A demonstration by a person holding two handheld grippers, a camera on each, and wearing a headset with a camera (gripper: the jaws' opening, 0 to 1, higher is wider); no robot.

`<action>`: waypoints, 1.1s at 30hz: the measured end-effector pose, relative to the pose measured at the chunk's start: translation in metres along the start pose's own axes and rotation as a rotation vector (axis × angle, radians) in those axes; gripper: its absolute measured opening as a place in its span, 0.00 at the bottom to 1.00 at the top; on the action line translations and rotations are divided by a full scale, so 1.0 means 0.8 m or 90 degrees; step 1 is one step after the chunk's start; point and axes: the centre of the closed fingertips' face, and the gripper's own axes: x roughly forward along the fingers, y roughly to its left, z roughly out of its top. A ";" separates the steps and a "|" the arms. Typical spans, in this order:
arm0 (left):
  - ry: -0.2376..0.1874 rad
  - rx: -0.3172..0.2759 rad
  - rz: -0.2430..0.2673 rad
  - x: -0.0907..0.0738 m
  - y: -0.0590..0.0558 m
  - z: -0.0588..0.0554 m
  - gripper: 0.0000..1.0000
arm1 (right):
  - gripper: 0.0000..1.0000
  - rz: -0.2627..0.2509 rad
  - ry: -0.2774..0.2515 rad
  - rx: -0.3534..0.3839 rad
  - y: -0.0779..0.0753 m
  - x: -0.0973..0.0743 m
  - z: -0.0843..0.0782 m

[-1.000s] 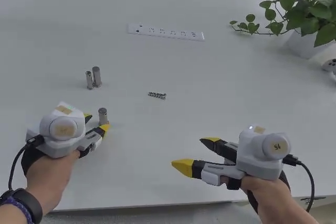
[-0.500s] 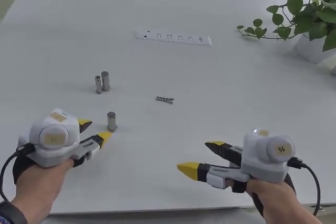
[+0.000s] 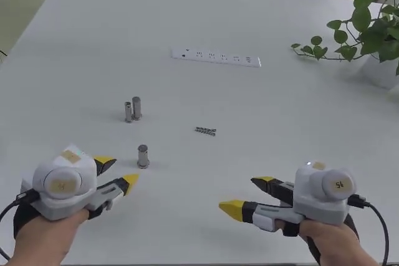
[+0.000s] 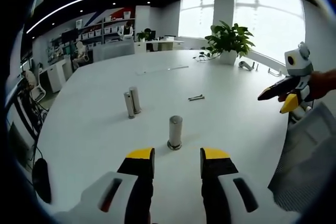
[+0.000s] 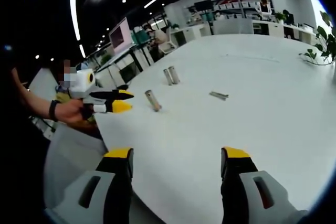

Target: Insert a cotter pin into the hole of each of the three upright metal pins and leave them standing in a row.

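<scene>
Steel pin (image 3: 143, 156) stands just ahead of the left gripper (image 3: 118, 170), whose fingers are spread and empty, like the right gripper's (image 3: 248, 194). An off-centre grab could topple it; the cotter pins (image 3: 205, 131) lie nearby

White table (image 3: 75, 42): metal pins (image 3: 136, 108), cotter pins (image 3: 205, 131), power strip (image 3: 216, 58), plant (image 3: 368, 20).

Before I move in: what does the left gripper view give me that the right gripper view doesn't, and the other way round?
Left gripper view: the left tongs are open, with the lone metal pin standing just ahead of their gap. The right tongs are open off to the right.
Right gripper view: the right tongs' own jaws are open over bare table. The left tongs, held by a hand, sit beside the lone metal pin farther off.
Both: all three pins stand upright, the pair of pins side by side, with the cotter pins lying apart from them.
</scene>
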 end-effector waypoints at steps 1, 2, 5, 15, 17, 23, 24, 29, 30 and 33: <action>-0.002 -0.001 -0.001 0.000 0.000 0.001 0.34 | 0.69 0.000 0.002 -0.002 -0.001 0.002 0.001; -0.003 -0.002 -0.002 0.000 -0.001 0.001 0.34 | 0.69 0.000 0.003 -0.002 -0.002 0.003 0.001; -0.005 -0.002 -0.004 -0.001 0.000 0.001 0.34 | 0.69 0.001 0.005 -0.007 -0.005 0.006 0.003; -0.011 -0.005 -0.015 -0.005 -0.003 0.003 0.35 | 0.68 0.004 0.022 -0.021 -0.016 0.018 0.007; -0.012 -0.006 -0.020 -0.007 -0.006 0.004 0.36 | 0.67 0.004 0.026 -0.024 -0.018 0.021 0.009; -0.012 -0.008 -0.027 -0.009 -0.012 0.002 0.37 | 0.65 0.007 0.047 -0.047 -0.032 0.040 0.020; -0.012 -0.010 -0.029 -0.010 -0.013 0.003 0.37 | 0.64 0.007 0.053 -0.052 -0.034 0.043 0.023; -0.017 -0.010 -0.032 -0.014 -0.015 0.008 0.36 | 0.63 0.008 0.080 -0.082 -0.046 0.059 0.029; -0.018 -0.007 -0.032 -0.014 -0.015 0.009 0.36 | 0.63 0.011 0.088 -0.090 -0.047 0.063 0.030; -0.021 -0.007 -0.030 -0.016 -0.014 0.012 0.36 | 0.62 0.015 0.099 -0.103 -0.052 0.074 0.035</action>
